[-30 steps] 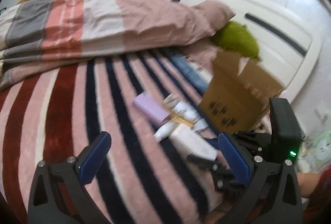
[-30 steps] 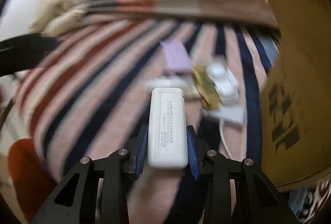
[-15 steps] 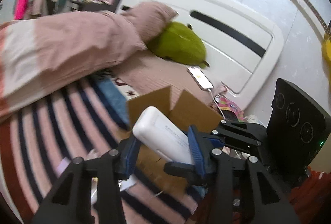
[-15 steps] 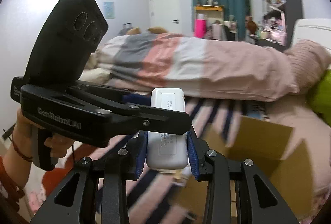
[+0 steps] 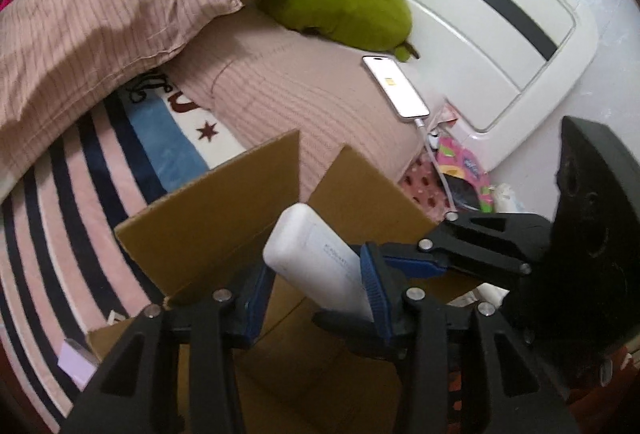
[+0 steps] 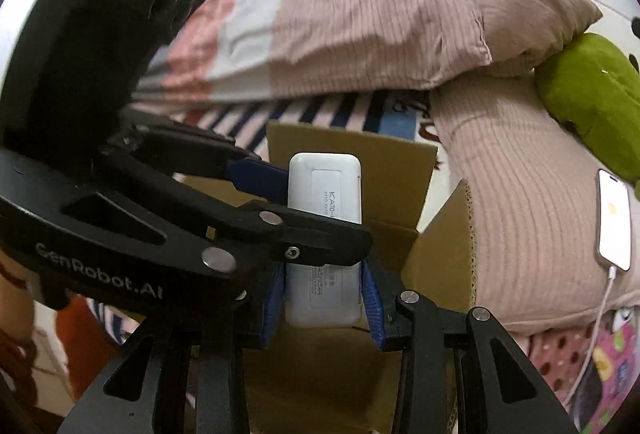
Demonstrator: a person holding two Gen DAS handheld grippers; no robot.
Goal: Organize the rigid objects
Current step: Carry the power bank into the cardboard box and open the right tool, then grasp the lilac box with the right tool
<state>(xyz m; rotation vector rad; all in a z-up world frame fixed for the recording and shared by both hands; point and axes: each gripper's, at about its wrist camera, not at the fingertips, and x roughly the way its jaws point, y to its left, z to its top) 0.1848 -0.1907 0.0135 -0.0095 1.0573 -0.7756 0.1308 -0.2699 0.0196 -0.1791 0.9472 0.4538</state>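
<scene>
The white case (image 6: 324,234) stands gripped between the right gripper (image 6: 323,308)'s jaws, long axis running forward along them, directly above the open cardboard box (image 6: 352,161); the left gripper (image 5: 316,298)'s jaws close across it crosswise.

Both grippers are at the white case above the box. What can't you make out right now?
1. Cardboard box floor: both wrist views, blocked by left gripper, right gripper and white case.
2. Whether the left gripper clamps the case: right wrist view, its near finger covers the contact.
3. Case label print: right wrist view, crossed by that finger and too small.
4. Purple item: left wrist view, mostly behind the box.
</scene>
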